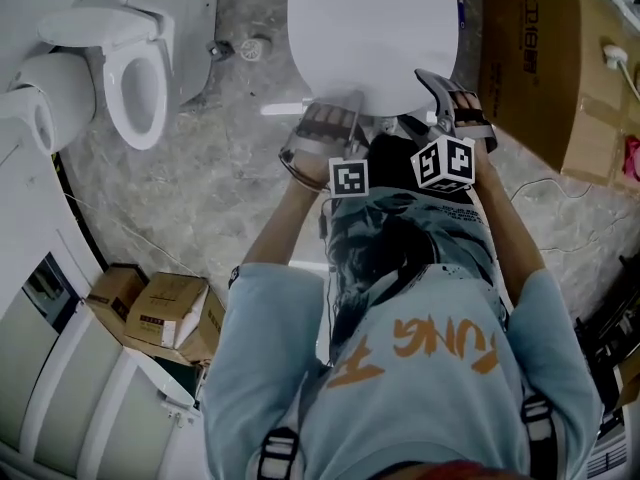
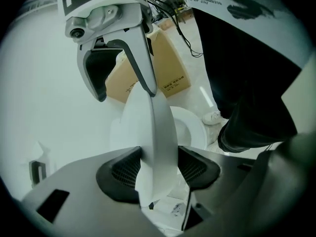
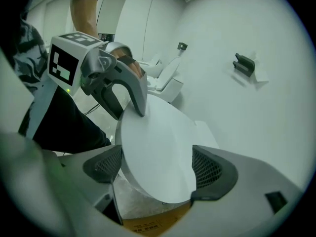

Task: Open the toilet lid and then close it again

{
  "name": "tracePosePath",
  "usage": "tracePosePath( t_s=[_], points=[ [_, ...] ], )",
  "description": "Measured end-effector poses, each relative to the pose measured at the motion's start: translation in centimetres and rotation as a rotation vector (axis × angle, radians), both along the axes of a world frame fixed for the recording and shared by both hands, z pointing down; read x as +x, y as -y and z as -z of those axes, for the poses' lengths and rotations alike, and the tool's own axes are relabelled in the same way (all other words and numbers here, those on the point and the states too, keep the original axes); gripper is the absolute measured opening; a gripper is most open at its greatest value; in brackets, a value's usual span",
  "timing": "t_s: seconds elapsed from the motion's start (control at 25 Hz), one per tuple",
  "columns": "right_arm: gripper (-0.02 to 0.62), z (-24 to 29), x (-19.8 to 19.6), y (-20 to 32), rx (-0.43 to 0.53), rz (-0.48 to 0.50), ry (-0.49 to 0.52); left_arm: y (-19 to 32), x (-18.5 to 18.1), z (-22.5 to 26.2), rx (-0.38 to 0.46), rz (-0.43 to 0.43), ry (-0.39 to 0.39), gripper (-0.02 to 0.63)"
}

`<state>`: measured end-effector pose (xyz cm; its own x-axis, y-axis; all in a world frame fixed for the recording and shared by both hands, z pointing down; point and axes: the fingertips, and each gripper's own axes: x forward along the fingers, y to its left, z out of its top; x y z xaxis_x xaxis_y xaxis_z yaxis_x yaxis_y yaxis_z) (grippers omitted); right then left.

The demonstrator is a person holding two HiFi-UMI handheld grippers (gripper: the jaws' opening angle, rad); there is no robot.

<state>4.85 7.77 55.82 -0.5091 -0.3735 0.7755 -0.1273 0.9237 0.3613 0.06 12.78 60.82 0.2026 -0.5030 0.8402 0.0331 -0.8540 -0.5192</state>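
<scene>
Lifting should be easy: the toilet lid (image 1: 370,38), raised at far centre, looks like a light, stiff, slippery plastic shell, best pinched at its near rim. The left gripper (image 2: 157,167) and right gripper (image 3: 157,164) both clamp that rim. The shirt (image 1: 300,368) reads "KUNG"; the print on the cardboard box (image 1: 525,58) at far right is illegible.

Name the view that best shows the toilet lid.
Head view: most of the toilet lid shows from above, its outline clear. Left gripper view has it edge-on; right gripper view, only its near face.
</scene>
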Motion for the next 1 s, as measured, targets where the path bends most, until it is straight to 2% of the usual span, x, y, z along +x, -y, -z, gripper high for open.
tracePosePath(
  t_s=[0.08, 0.16, 0.24, 0.36, 0.44, 0.64, 1.0],
  points=[
    [0.431, 1.1, 0.0, -0.1, 0.013, 0.026, 0.017, 1.2, -0.8, 1.6, 0.065, -0.030, 0.062, 0.252],
    [0.371, 1.7, 0.0, -0.6, 0.029, 0.071, 0.015, 1.5, -0.7, 2.7, 0.060, -0.027, 0.058, 0.248],
    [0.359, 1.8, 0.1, -0.9, 0.041, 0.098, -0.008, 2.2, -1.0, 4.0, 0.082, -0.038, 0.079, 0.239],
    [0.357, 2.3, 0.1, -0.2, 0.081, 0.088, -0.020, 3.1, -0.6, 6.1, 0.091, -0.011, 0.021, 0.232],
    [0.318, 3.7, -0.1, 0.6, 0.123, 0.067, -0.003, 4.0, -0.6, 7.8, 0.109, 0.003, 0.002, 0.235],
    [0.314, 8.1, 0.0, 2.8, 0.191, 0.010, 0.044, 5.8, -0.7, 11.6, 0.117, 0.034, -0.042, 0.236],
    [0.304, 15.2, 0.7, 8.8, 0.278, -0.079, 0.132, 12.5, -1.0, 19.1, 0.229, 0.122, -0.149, 0.236]
  ],
)
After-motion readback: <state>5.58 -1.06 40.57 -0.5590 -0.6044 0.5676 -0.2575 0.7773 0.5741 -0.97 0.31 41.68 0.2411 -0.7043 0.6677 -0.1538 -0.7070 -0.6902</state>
